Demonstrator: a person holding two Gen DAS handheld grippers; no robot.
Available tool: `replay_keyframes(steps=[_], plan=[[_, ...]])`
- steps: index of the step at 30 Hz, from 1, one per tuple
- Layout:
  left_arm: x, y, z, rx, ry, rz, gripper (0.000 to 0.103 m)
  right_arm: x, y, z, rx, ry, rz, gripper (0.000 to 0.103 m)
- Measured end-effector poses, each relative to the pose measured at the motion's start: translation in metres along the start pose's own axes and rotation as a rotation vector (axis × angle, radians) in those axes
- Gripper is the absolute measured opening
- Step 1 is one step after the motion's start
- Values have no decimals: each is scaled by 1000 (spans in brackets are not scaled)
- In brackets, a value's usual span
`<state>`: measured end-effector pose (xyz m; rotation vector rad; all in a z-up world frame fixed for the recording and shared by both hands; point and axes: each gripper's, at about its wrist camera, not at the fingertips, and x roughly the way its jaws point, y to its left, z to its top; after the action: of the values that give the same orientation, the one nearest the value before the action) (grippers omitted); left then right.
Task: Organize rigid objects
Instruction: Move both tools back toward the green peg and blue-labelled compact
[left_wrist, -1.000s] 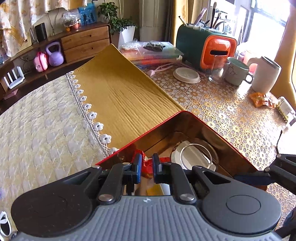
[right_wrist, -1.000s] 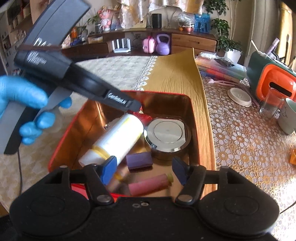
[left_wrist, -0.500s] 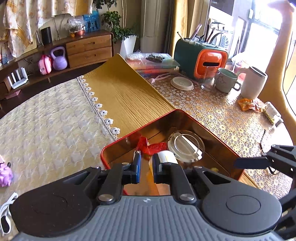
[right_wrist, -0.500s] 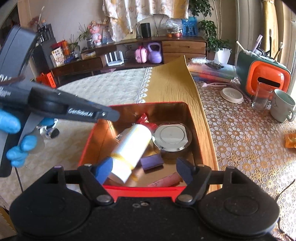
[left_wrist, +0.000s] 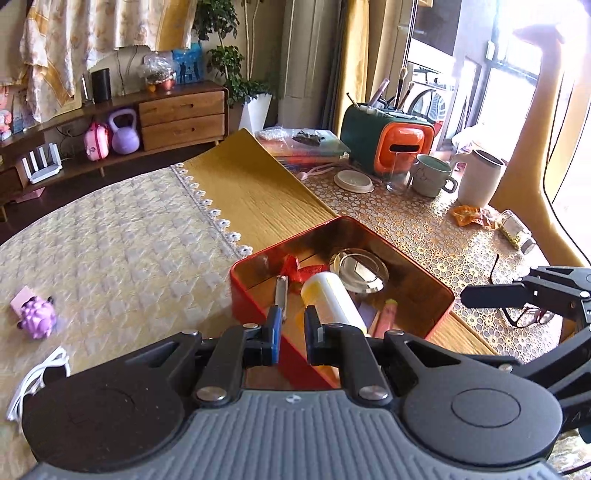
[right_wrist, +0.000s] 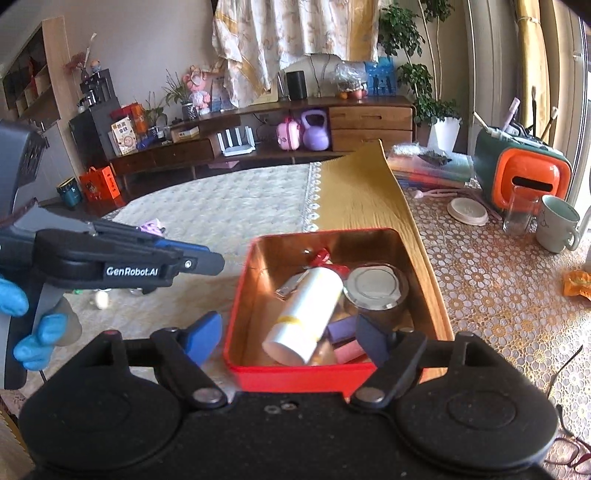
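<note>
R-wrist: red tin (right_wrist: 258, 295) w/ bottle (right_wrist: 306, 310), round tin (right_wrist: 373, 288), maybe chalk; tongs empty, left (left_wrist: 291, 325) clenched, right (right_wrist: 284, 338) released.

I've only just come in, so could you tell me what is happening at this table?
A person is tidying small items into a red tin with a handheld gripper in each hand. The tin already holds a white bottle, a round metal tin, a purple block and a pink piece. The left gripper is shut and holds nothing. The right gripper has just been opening its jaws, with nothing gripped. A purple toy lies out on the cloth.
</note>
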<state>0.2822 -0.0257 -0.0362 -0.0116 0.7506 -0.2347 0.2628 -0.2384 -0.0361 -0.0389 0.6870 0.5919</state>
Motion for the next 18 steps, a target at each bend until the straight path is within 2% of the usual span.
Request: replay_keyframes(steps=[8,10,14,15,18], plan=[[-41,25,-28,-38,-30,22,14,-12,36,-1,-36,-20,40,86],[-50,33,-36,-54,-36,30,21,-14,46,-3,-45,-27,52,89],[-68,50,-53,-80,-55,47,60,-15,67,-6,-69,-26,68,90],[-73,54,-58,-82,-62,57,65,-15,72,-6,-77,-25,72,90],[-86,66,-68,-102,-68,72,68,-14,85,-6,-90,-27,81,93]])
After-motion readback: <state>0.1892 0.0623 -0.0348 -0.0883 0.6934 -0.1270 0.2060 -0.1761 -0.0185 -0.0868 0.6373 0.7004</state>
